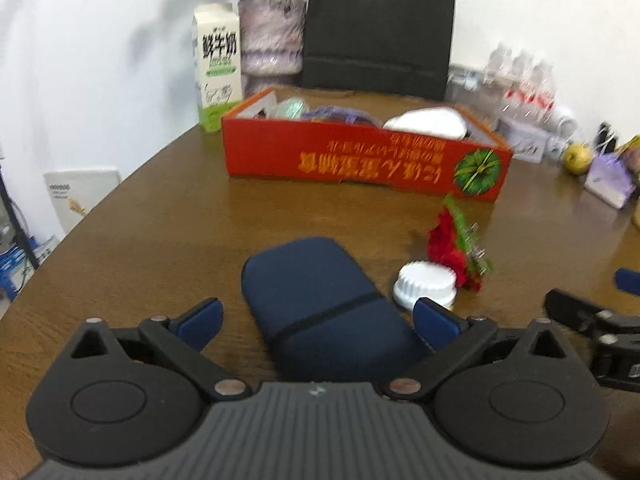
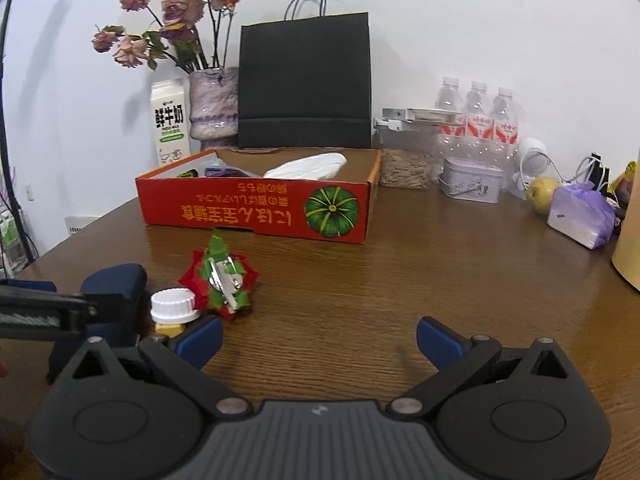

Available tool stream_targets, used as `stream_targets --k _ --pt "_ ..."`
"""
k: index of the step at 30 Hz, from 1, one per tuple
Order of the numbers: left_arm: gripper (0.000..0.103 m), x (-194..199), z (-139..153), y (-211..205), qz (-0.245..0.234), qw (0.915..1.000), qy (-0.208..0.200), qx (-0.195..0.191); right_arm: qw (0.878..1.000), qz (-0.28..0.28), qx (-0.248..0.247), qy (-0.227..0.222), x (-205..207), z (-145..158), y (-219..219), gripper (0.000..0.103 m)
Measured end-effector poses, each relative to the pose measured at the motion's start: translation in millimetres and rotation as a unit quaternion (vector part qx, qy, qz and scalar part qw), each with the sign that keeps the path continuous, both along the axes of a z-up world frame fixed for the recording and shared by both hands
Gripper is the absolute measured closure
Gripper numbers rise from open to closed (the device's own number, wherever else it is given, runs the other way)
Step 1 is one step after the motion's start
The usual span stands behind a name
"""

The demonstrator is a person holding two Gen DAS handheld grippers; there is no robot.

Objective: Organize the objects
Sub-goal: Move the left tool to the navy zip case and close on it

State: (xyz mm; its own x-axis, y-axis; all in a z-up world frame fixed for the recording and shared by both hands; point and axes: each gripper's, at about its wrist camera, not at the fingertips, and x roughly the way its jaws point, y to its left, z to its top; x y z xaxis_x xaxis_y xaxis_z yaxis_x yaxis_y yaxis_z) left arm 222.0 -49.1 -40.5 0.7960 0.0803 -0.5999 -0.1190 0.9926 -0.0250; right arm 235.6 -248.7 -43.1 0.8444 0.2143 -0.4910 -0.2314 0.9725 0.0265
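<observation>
A navy blue case [image 1: 320, 304] lies on the brown table between the wide-open fingers of my left gripper [image 1: 318, 320], not clamped. It also shows in the right wrist view [image 2: 110, 292]. Right of it stand a white-capped bottle [image 1: 426, 282] [image 2: 174, 308] and a red and green flower clip [image 1: 460, 248] [image 2: 222, 280]. A red cardboard box [image 1: 360, 160] [image 2: 256, 204] holding white cloth and other items sits farther back. My right gripper [image 2: 318, 338] is open and empty over bare table, right of the bottle.
At the back stand a milk carton [image 2: 170, 124], a vase of dried roses [image 2: 212, 104], a black paper bag [image 2: 304, 84], water bottles [image 2: 478, 116], a tin [image 2: 470, 180], a pear [image 2: 540, 194] and a purple tissue pack [image 2: 580, 216]. The table edge curves away at the left.
</observation>
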Motion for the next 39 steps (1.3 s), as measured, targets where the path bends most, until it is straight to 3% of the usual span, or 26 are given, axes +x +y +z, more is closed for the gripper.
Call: stream_targets --k 7,15,35,37,39 --pt "0.000 8 -8 13 0.006 0.9990 0.018 -0.041 1.000 0.003 -0.001 0.004 0 -2 1 0.000" --pt "0.000 16 -14 -6 0.011 0.9995 0.027 0.010 1.000 0.010 0.002 0.007 -1 -2 2 0.000" --pt "0.000 12 -15 32 -0.047 0.9984 0.027 0.015 0.999 0.036 0.003 0.020 -3 -4 7 0.000" --pt "0.005 11 -15 32 -0.047 0.9984 0.025 0.016 0.999 0.040 0.007 0.023 -2 -5 7 0.000" --pt "0.028 7 -12 31 -0.053 0.9983 0.013 0.017 0.998 0.049 0.013 0.023 -3 -5 8 0.000"
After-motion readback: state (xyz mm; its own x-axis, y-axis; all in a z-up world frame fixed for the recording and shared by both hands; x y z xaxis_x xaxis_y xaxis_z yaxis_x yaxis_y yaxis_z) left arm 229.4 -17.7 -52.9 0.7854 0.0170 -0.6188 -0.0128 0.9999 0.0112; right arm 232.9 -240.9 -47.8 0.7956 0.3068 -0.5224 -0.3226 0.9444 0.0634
